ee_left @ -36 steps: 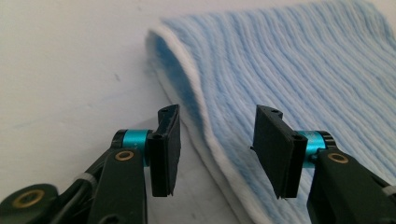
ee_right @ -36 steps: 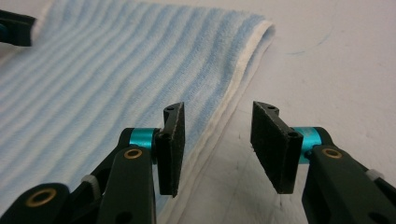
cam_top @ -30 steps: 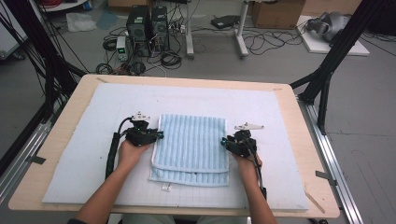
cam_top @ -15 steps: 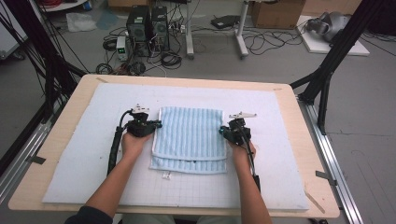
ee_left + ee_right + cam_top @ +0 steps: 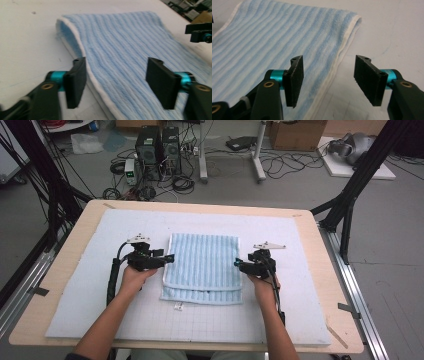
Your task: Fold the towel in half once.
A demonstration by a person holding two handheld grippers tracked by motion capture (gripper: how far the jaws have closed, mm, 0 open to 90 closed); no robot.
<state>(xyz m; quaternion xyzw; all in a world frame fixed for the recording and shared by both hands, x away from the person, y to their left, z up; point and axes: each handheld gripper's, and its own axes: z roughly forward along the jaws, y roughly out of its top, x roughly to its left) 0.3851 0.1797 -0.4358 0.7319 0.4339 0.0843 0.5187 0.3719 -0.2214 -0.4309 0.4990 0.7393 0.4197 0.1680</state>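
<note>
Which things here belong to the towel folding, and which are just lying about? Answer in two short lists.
Belongs to the job:
- folded blue striped towel
- left claw, open at the towel's left edge
- right claw, open at its right edge
- white mat beneath

Just lying about:
- computer towers on the floor
- loose cables
- cardboard box

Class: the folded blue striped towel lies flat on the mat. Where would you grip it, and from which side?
Grip the striped towel at its white-hemmed side edges, coming in level from left and right. It lies flat, and those layered edges lift slightly off the mat, letting a jaw slip under.
</note>
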